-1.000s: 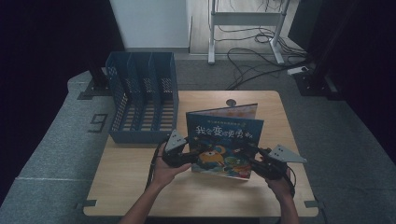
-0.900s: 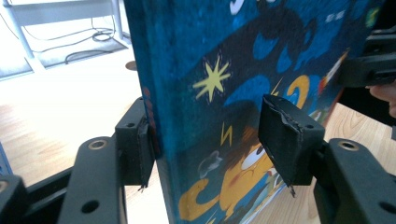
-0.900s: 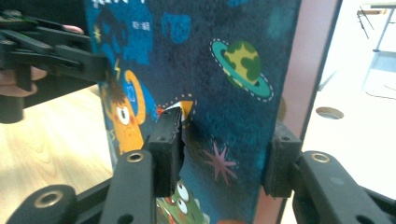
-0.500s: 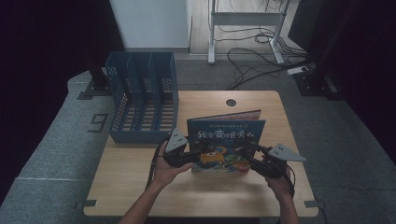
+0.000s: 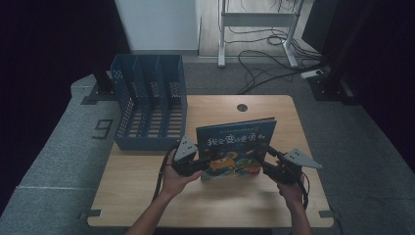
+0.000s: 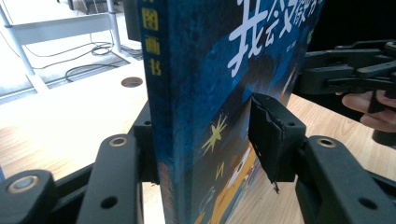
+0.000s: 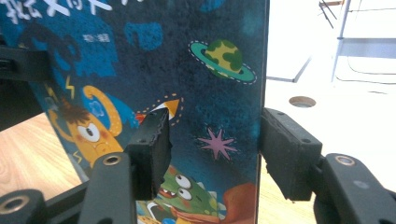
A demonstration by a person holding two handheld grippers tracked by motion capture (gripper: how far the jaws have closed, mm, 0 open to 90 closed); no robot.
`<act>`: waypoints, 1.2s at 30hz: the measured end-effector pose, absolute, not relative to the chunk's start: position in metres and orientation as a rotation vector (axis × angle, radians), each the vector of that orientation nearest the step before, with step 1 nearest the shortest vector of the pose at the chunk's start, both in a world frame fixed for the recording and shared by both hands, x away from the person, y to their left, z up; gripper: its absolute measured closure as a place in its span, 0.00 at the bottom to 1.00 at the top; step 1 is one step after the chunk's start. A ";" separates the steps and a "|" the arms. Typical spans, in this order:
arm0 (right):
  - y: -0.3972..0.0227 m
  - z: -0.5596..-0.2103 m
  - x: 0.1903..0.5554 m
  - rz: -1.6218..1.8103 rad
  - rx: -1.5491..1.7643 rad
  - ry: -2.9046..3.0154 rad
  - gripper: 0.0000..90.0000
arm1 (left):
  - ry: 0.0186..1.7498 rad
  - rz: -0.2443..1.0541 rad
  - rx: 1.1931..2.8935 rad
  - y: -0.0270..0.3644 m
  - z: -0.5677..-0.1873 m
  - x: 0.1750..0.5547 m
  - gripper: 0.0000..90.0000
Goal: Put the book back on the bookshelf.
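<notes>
A dark blue picture book (image 5: 235, 147) stands upright on the wooden table (image 5: 220, 205), cover toward me. My left gripper (image 5: 203, 164) straddles its spine edge (image 6: 168, 93). Its jaws have just been closing: one pad lies against the back and the other pad (image 6: 273, 137) sits just off the front cover. My right gripper (image 5: 266, 164) straddles the book's open edge (image 7: 219, 70). Its jaws have just been opening, and both pads (image 7: 152, 149) stand slightly off the covers. The right gripper (image 6: 348, 70) also appears beyond the book in the left gripper view.
A blue slotted file rack (image 5: 147, 107) stands at the table's back left, close to the book. A round cable hole (image 5: 242, 107) lies behind the book. Off the table at the back are a metal desk frame (image 5: 254, 29) and floor cables.
The book's top edge has sunk slightly, so it now stands a little lower between the grippers. Both hands have stayed where they were.
</notes>
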State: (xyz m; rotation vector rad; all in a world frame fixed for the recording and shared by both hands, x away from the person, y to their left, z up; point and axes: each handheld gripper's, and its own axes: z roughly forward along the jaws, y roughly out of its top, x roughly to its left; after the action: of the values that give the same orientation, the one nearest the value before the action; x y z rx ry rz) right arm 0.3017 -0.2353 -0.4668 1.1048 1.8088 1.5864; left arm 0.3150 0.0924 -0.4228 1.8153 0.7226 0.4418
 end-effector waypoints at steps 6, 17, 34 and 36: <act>-0.226 -0.466 0.305 1.567 1.165 1.770 0.43 | 0.727 0.431 1.796 0.091 -0.422 0.313 0.60; -0.216 -0.468 0.311 1.529 1.217 1.757 0.32 | 0.707 0.417 1.799 0.092 -0.420 0.309 0.66; -0.217 -0.468 0.309 1.510 1.177 1.791 0.33 | 0.642 0.406 1.775 0.087 -0.418 0.304 0.70; -0.217 -0.468 0.309 1.508 1.173 1.794 0.33 | 0.641 0.408 1.775 0.086 -0.417 0.304 0.69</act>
State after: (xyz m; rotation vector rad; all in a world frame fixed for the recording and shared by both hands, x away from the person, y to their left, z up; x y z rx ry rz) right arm 0.3088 -0.2166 -0.4678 1.1732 1.7937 1.5082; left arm 0.3042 0.0864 -0.4172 1.7747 0.6415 0.4083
